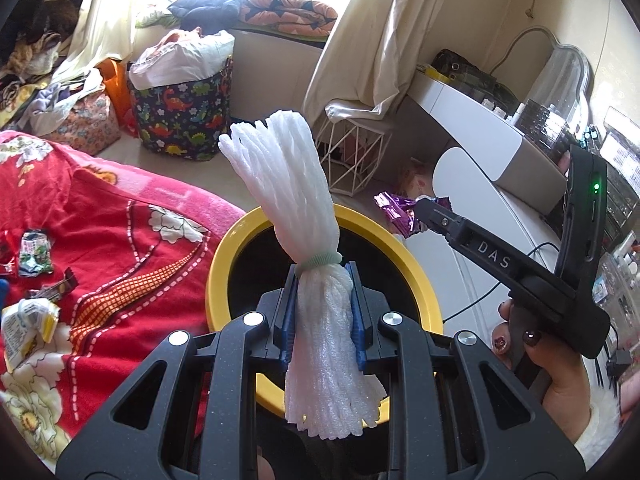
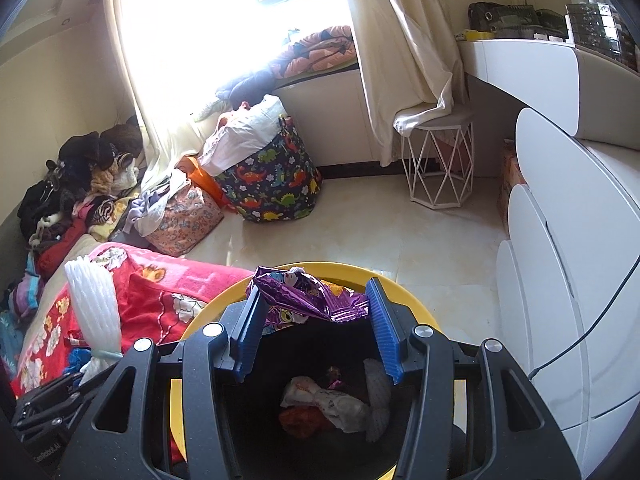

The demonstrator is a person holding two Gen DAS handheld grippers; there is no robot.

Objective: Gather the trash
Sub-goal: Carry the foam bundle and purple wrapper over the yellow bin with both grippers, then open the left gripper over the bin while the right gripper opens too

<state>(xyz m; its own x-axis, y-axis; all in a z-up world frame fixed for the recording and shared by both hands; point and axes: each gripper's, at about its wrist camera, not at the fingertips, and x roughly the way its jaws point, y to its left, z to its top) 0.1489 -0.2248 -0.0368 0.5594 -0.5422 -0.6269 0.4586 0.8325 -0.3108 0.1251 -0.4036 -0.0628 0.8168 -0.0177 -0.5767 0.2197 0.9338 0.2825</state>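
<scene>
Here the left gripper [image 1: 324, 304] pinches a white foam net [image 1: 308, 240] above the yellow-rimmed bin [image 1: 218, 276], ready to drop, while the right gripper's [image 2: 316, 328] fingers, spread wide, loosely carry a purple wrapper [image 2: 308, 296] over it.

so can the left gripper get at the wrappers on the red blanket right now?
Probably not: the left gripper is shut on the foam net over the yellow bin; the wrappers lie exposed.

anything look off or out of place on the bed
Yes: several crumpled wrappers still lie scattered on the red floral blanket, not yet in the yellow-rimmed bin. A torn yellow-and-white packet sits near the blanket's edge.
</scene>
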